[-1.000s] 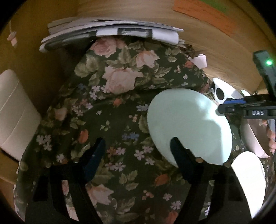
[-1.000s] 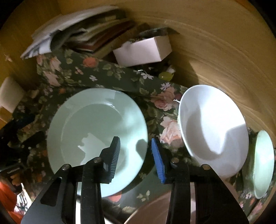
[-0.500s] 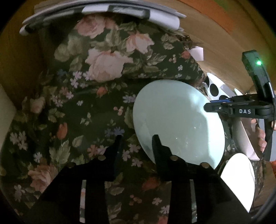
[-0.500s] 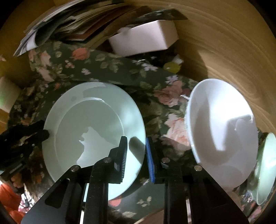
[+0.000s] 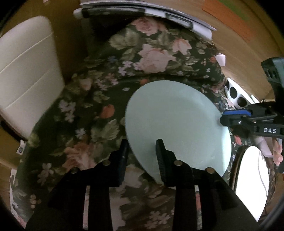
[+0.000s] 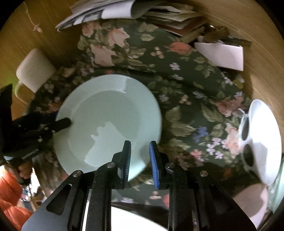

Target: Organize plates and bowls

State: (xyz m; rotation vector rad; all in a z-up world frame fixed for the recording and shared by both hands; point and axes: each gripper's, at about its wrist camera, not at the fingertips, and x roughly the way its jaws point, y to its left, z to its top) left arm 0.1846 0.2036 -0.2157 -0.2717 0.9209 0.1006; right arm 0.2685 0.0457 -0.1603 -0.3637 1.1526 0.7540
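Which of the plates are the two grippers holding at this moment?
The pale green plate, gripped on opposite rims by both grippers; the white plate sits apart to the right, untouched.

A dark floral tablecloth [image 5: 99, 113] covers the table. A stack of papers [image 6: 106, 10] lies at its far edge, a white box [image 6: 221, 55] beside it. A cream chair [image 5: 26, 74] stands alongside.
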